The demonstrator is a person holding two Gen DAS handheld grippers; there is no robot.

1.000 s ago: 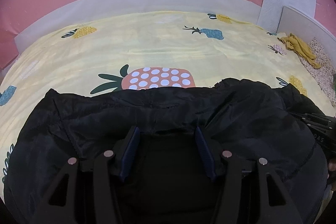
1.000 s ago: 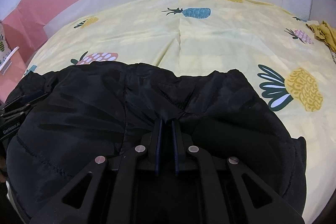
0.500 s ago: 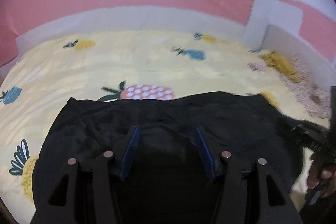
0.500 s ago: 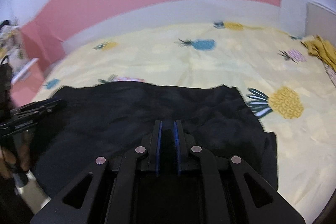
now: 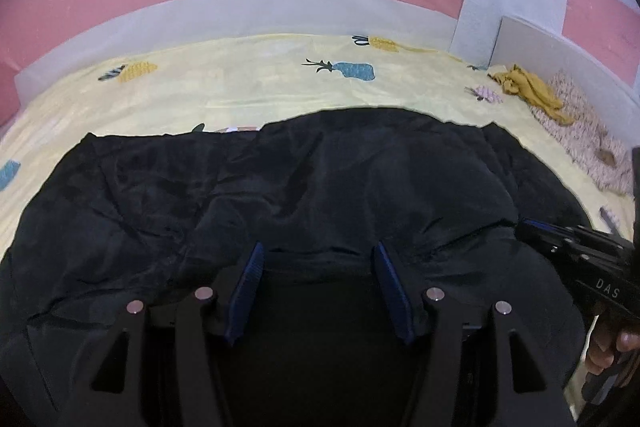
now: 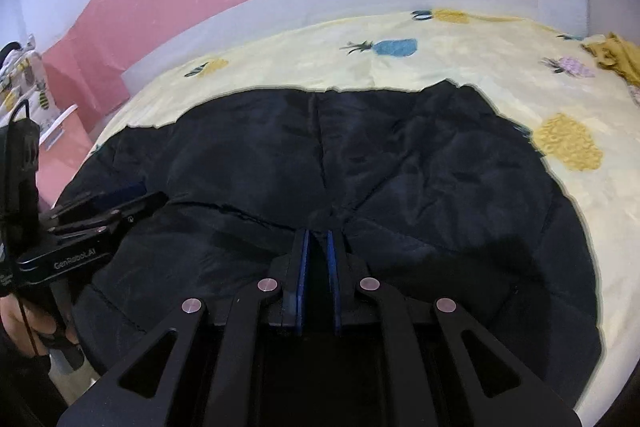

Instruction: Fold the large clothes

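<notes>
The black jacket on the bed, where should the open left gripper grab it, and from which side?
Probably the near hem of the black jacket, straight ahead of the left gripper, coming in low from the near edge of the bed. The cloth lies flat there, level with the pinch of the right gripper.

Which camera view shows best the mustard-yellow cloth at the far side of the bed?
The left wrist view shows the mustard-yellow cloth best: the whole crumpled heap is visible, lying on the bed sheet beside a white board. In the right wrist view, the same cloth is cut off by the picture's right edge.
</notes>
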